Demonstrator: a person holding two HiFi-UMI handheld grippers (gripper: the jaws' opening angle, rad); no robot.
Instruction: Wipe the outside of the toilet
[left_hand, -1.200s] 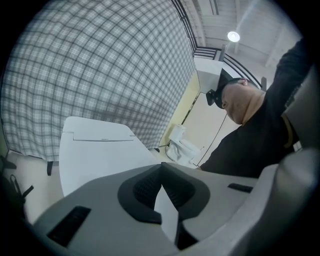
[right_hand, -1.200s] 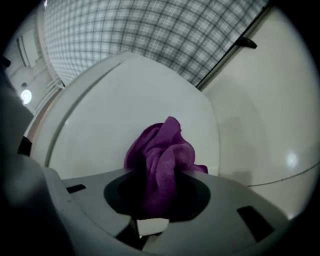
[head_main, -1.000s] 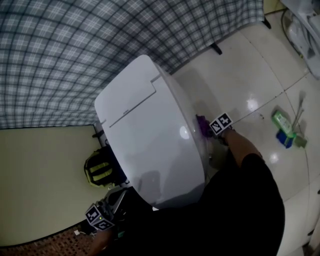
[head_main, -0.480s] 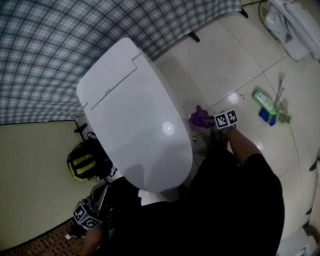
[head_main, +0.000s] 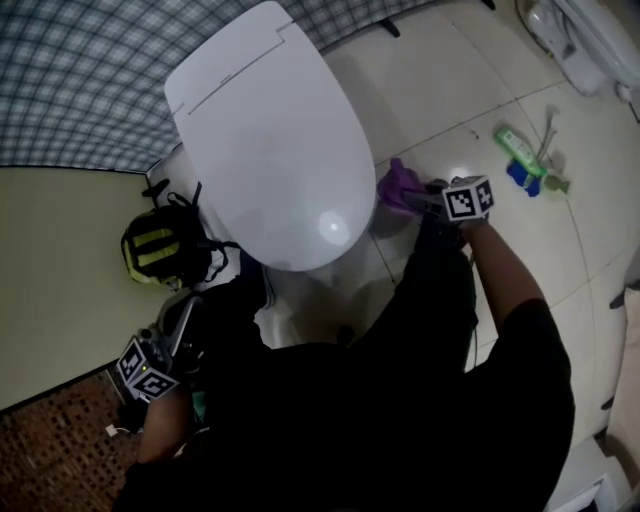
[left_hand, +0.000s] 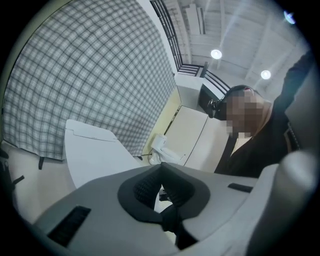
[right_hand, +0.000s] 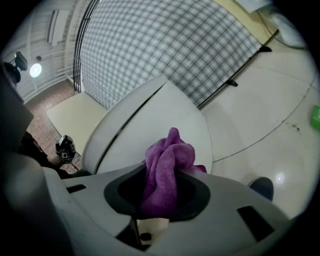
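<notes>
Person's dark-clothed body fills the bottom of the head view. L tongs sit at lower left of that frame, jaws closed w/ nothing between them, held low & well apart from the work. R tongs are right of centre, clamped on a bunched purple cloth. In the right gripper view the cloth sticks up out of the jaws twd the lid. Cloth is just beside the toilet, at the right flank of the bowl below the lid's edge; touching or just clear, can't tell. Toilet lies left of the R tongs. Its long axis runs from the hinge end at upper left to the rounded front near frame centre. R hand is clearly the nearer one, so the next wipe prob. runs along that flank. Yellow-black thing sits left of the toilet. Further out: green bottle on the floor at upper right, plaid curtain at upper left
</notes>
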